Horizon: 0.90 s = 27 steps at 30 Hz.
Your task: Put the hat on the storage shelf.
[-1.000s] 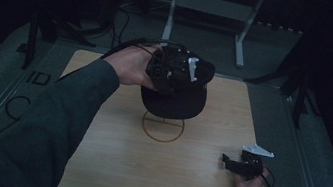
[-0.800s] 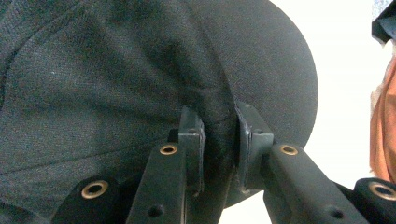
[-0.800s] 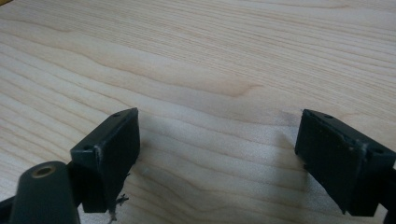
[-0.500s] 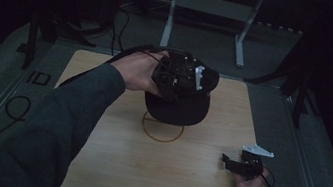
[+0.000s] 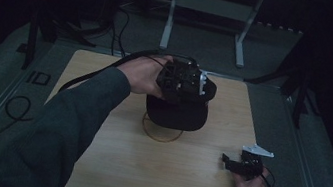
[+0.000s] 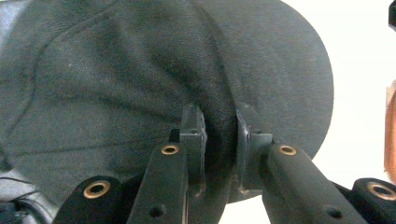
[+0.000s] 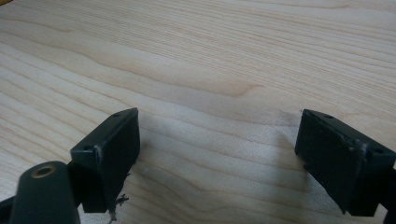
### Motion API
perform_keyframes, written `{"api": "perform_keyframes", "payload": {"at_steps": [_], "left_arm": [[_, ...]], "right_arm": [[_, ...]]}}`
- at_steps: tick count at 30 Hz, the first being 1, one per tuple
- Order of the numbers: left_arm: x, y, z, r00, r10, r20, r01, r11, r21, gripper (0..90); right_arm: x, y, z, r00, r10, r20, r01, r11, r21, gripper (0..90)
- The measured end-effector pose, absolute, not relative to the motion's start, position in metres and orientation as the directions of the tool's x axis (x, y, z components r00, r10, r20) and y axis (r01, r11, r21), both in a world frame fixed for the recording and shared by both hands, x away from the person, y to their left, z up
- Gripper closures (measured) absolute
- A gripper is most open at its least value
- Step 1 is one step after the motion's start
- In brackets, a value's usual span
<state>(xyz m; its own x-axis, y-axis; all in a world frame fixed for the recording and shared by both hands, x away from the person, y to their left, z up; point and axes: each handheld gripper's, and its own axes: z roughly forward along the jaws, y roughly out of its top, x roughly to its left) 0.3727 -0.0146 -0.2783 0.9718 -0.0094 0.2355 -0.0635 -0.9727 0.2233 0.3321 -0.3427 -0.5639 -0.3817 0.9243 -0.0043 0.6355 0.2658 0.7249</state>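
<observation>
The left gripper (image 5: 184,82) is carrying the pinched cap (image 5: 176,113) rightward over the ring (image 5: 162,132). That thin fabric fold is risking slipping free; the right gripper (image 5: 239,165) is resting spread

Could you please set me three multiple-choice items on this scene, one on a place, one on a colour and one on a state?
1. Where is the right gripper?
A. At the table's near right corner
B. Over the cap
C. On the floor

2. What colour is the cap?
A. White
B. Black
C. Red

3. How do the left gripper's jaws stand?
A. Wide open over bare wood
B. Pinched on a fold of the cap's cloth
C. Closed on a cable

Answers:
1 A: the high view shows it low over the wood, by the near right corner.
2 B: its cloth looks black in both views.
3 B: the left gripper view shows cloth bunched between the pads.
</observation>
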Motion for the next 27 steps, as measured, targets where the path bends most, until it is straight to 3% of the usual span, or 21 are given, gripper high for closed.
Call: {"api": "perform_keyframes", "payload": {"at_steps": [7, 16, 27], "left_arm": [[0.375, -0.013, -0.287, 0.973, -0.006, 0.229, -0.059, -0.973, 0.224, 73.9], [0.379, -0.008, -0.283, 0.984, 0.036, 0.175, -0.016, -0.958, 0.286, 56.8], [0.382, 0.003, -0.283, 0.980, 0.064, 0.187, 0.005, -0.955, 0.297, 58.0]], "right_arm": [[0.332, -0.343, -0.564, -0.384, 0.923, -0.006, 0.634, 0.269, 0.725, 14.0], [0.332, -0.342, -0.564, -0.378, 0.926, 0.001, 0.639, 0.260, 0.724, 14.0], [0.332, -0.342, -0.564, -0.379, 0.926, 0.001, 0.639, 0.261, 0.723, 14.0]]}}
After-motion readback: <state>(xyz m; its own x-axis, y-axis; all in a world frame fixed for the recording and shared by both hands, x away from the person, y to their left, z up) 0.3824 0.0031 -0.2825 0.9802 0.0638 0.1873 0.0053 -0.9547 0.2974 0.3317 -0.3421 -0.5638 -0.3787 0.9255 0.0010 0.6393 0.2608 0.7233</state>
